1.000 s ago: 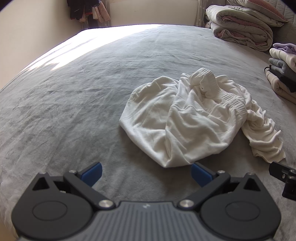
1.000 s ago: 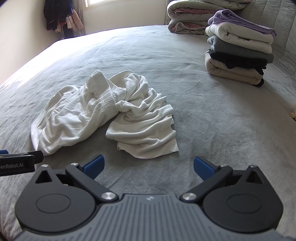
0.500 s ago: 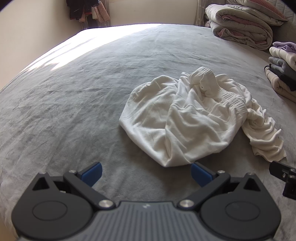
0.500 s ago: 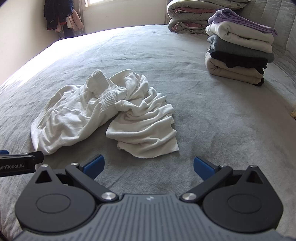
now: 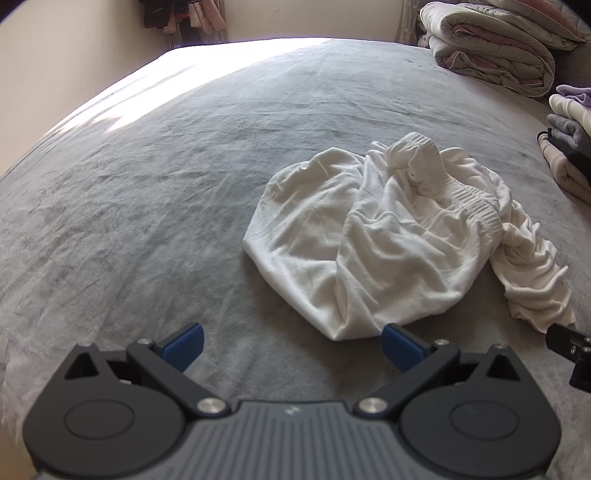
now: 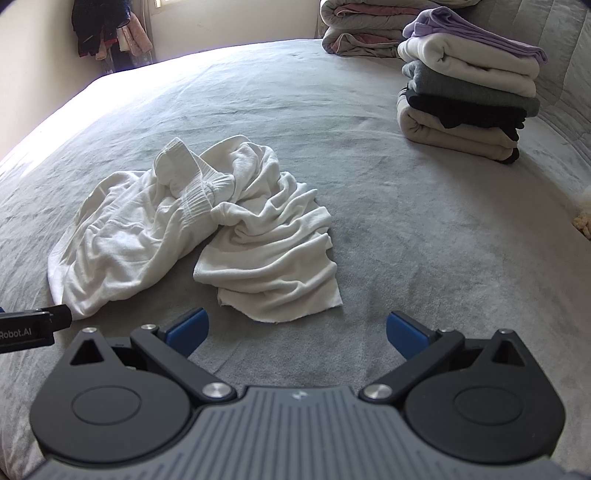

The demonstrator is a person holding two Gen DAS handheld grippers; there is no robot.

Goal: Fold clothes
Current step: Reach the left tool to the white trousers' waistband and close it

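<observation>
Clothes on the grey bed [image 6: 369, 221] are partly done: a folded stack [image 6: 465, 88] sits well apart, the white garment [image 6: 192, 229] lies crumpled mid-bed, and the left gripper [image 5: 291, 343] and right gripper [image 6: 297, 328] gape wide, empty, just short of it.

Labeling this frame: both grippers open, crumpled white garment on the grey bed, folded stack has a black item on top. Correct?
One error: the folded stack is topped by a lavender item, not black; the black layer sits lower down, as the right wrist view shows. The rest holds: left gripper and right gripper are both open, and the crumpled white garment lies on the grey bed.
</observation>
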